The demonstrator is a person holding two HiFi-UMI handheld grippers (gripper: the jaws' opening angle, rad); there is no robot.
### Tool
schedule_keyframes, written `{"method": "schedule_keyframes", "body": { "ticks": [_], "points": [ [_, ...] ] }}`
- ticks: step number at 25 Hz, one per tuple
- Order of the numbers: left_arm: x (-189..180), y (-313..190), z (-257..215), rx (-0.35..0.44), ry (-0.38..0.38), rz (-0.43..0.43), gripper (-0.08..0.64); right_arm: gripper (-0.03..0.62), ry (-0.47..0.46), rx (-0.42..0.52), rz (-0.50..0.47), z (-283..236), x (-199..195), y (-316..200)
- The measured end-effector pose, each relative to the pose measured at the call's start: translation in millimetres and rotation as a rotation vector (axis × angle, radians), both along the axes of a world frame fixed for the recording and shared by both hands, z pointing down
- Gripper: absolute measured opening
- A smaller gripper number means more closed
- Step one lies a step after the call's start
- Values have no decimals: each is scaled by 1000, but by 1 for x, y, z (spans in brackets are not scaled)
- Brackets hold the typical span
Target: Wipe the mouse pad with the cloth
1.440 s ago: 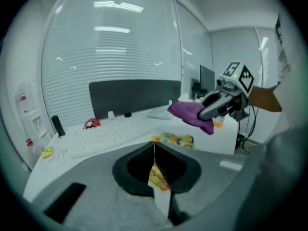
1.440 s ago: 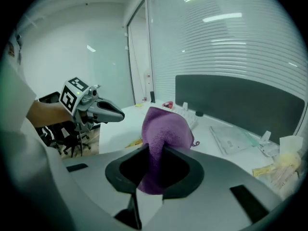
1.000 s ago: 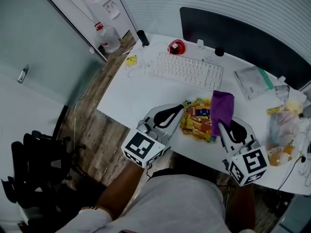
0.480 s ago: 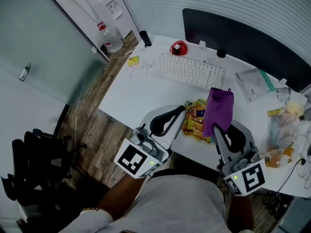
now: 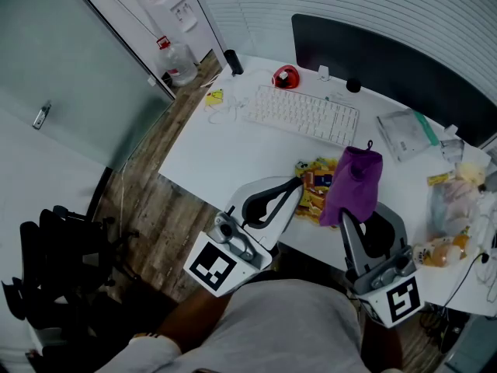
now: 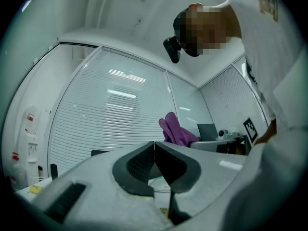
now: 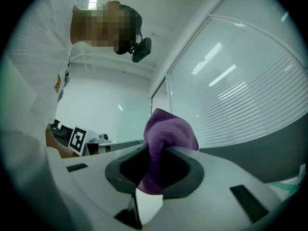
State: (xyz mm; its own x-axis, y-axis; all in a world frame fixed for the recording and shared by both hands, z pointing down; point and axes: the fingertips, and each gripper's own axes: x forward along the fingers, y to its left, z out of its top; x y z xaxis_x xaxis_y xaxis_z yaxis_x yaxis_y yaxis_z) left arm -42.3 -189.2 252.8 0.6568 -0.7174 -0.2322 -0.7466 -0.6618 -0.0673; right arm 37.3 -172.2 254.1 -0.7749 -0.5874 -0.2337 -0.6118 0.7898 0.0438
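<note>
Head view is showing both tongs at the near edge of the counter (image 5: 210, 150), tips pointing away from the person. The right tongs (image 5: 345, 217) are pinching the purple cloth (image 5: 353, 181), which is standing up in a bunch above them. The left tongs (image 5: 297, 183) are pressed together on nothing, their tips sitting at the left edge of the mouse pad (image 5: 313, 189). The colourful pad is lying flat between the two sets of tips, just ahead and left of the right tongs and partly under the raised cloth. Judging from this, the right tongs are needing to tip forward and down to their left. The keyboard (image 5: 303, 113) is lying farther back.
</note>
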Motion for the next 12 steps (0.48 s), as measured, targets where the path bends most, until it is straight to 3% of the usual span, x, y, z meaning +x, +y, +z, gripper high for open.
{"method": "schedule_keyframes", "body": {
  "ticks": [12],
  "points": [
    [0,1,1,-1,-6,7,17,71,12,30,-6,-3,-5,4]
  ]
}}
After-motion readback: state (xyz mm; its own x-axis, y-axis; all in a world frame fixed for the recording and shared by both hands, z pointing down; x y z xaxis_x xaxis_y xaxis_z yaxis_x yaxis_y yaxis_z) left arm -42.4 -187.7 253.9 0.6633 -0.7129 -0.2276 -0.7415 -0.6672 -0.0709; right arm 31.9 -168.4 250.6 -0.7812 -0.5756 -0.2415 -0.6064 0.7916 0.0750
